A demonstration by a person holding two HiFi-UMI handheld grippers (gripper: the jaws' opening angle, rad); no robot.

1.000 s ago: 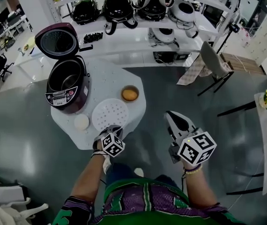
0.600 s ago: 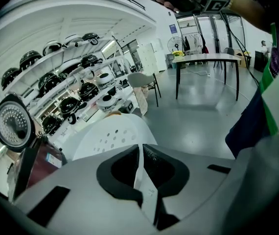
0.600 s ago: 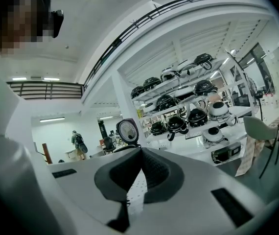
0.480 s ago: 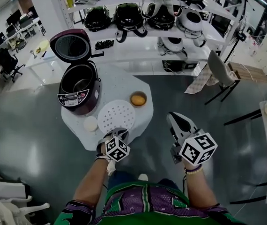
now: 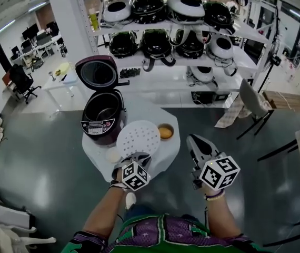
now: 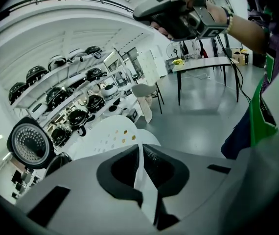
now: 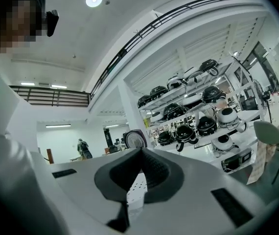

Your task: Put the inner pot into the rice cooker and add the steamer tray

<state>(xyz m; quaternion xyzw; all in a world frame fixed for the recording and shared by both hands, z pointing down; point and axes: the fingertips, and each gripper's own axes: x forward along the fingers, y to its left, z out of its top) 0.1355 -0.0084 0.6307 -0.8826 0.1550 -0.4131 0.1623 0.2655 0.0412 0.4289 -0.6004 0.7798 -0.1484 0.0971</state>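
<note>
White steamer tray (image 5: pixel 138 138): rim clamped in left hand-held gripper (image 5: pixel 139 157)
Right hand-held gripper (image 5: pixel 193 139): closed, empty
Desk (image 5: pixel 167 157): white, partly hidden behind tray

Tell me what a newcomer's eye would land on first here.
The white perforated tray stands out first, gripped by its edge in the left gripper over the small table. Just beyond it stands the dark rice cooker with its lid up. Behind that are shelves crowded with other cookers.
</note>
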